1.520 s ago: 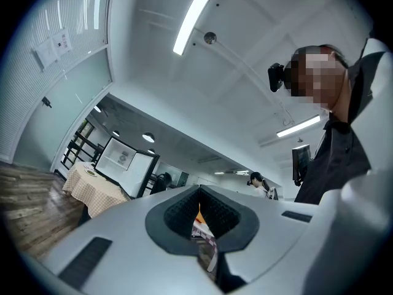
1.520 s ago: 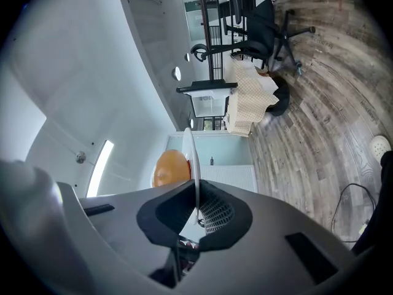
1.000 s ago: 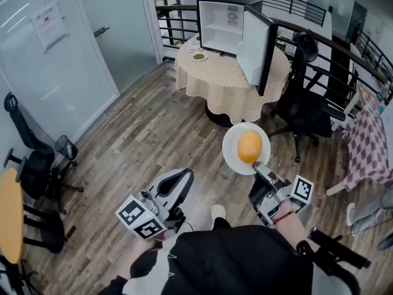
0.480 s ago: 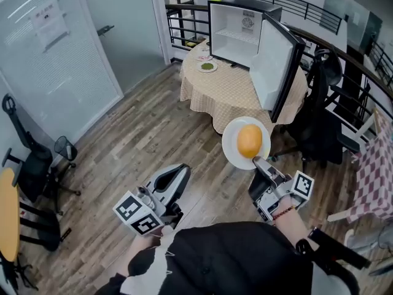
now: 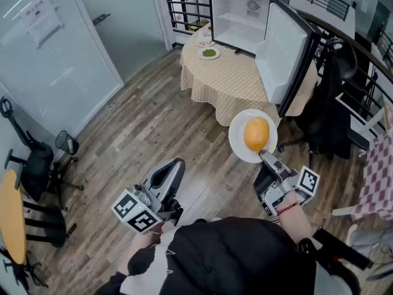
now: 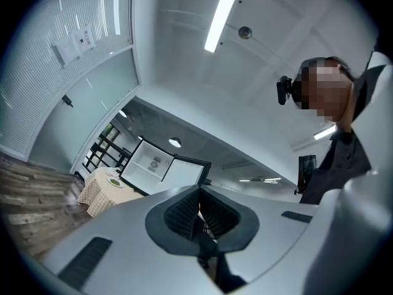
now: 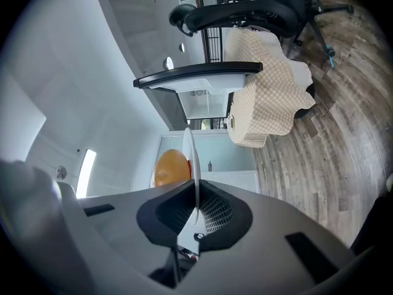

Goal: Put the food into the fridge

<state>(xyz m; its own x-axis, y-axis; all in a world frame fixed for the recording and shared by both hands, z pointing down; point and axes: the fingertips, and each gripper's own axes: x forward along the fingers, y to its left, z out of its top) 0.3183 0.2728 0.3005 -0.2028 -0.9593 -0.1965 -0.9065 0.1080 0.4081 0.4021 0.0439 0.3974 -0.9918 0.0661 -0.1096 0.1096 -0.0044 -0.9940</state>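
Observation:
My right gripper (image 5: 265, 159) is shut on the near rim of a white plate (image 5: 237, 139), held level above the floor. An orange bun-like food (image 5: 256, 133) lies on that plate. In the right gripper view the plate (image 7: 191, 158) stands edge-on between the pads, with the orange food (image 7: 170, 167) to its left. My left gripper (image 5: 174, 167) hangs low at the left, shut and holding nothing (image 6: 198, 209). Ahead, a small fridge (image 5: 241, 14) stands on a round table (image 5: 230, 85) with its door (image 5: 284, 54) swung wide. A small plate of green food (image 5: 209, 53) sits beside the fridge.
A black office chair (image 5: 334, 103) stands right of the table, with another checked table (image 5: 376, 177) beyond it. Black chairs (image 5: 37, 165) and an orange tabletop (image 5: 11, 217) are at the left. A glass partition (image 5: 55, 48) and a black railing (image 5: 184, 8) bound the wooden floor.
The view has closed in on the table and fridge, which appear larger and nearer. The plate with the orange food stays in my right gripper, and the left gripper remains low.

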